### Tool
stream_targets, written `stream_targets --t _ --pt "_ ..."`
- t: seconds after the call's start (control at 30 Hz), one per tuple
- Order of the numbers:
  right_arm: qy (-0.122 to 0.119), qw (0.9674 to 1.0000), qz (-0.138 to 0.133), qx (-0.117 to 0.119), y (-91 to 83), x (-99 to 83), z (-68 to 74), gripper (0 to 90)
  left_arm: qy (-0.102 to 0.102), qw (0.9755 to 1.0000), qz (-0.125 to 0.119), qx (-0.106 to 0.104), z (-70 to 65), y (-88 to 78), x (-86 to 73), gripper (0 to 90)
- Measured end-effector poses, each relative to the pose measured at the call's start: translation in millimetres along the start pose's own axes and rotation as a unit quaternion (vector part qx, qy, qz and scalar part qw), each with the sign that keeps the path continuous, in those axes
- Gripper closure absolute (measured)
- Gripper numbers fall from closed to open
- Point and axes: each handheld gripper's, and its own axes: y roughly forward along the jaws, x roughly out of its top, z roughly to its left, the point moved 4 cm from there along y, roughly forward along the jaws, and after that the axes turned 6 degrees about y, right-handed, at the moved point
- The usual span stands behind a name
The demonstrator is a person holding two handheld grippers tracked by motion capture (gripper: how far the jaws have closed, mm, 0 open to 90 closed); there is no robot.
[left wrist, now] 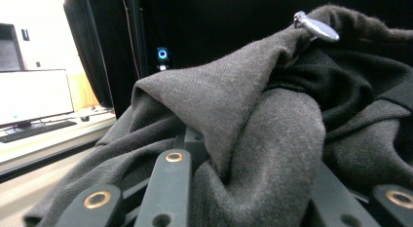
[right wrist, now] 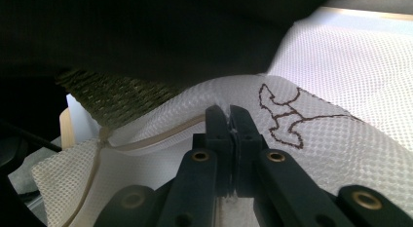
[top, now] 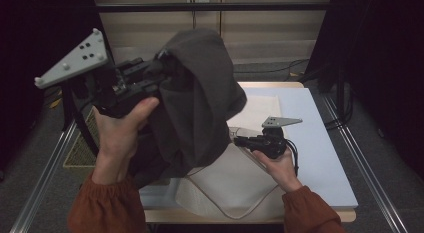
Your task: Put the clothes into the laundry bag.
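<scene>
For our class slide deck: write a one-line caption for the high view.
Left gripper lifts a grey garment while right gripper pinches a white mesh bag.

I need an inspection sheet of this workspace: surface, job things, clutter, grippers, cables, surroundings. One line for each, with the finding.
Surface: white table top, partly covered by the bag.
Job's things: dark grey garment held up above the table; white mesh laundry bag lying on the table, its edge lifted.
Clutter: nothing seen.
Grippers: left gripper raised, shut on the garment; right gripper low, fingers pinched on the bag's mesh.
Cables: black cable trailing from the right gripper; more cables on the floor behind the table.
Surroundings: black curtains on both sides; monitor on a desk.
</scene>
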Motion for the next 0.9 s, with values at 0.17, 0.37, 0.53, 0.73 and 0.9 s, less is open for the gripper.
stream_targets --t 0.17,0.37,0.53,0.73,0.9 --pt "0.005 1.0000 -0.002 0.000 -3.8 1.0 -0.5 88.9 -0.009 0.9997 0.016 -0.013 -6.6 1.9 -21.4 73.4" --pt "0.006 1.0000 -0.004 -0.003 -2.1 1.4 -1.0 88.8 -0.019 0.9984 0.050 -0.020 -16.3 8.3 -55.5 73.3" --pt "0.011 0.9999 -0.001 -0.005 -1.1 0.2 -2.5 88.9 -0.031 0.9967 0.074 -0.016 -16.6 10.9 -84.9 73.3" --pt "0.012 0.9999 0.003 -0.008 -0.3 -1.2 -3.5 88.9 -0.053 0.9933 0.103 -0.009 -15.0 8.4 -116.0 73.2" --pt "0.010 0.9999 0.010 -0.008 3.3 -2.5 -1.6 88.9 -0.042 0.9889 0.142 -0.016 -19.3 22.9 -136.4 73.1"
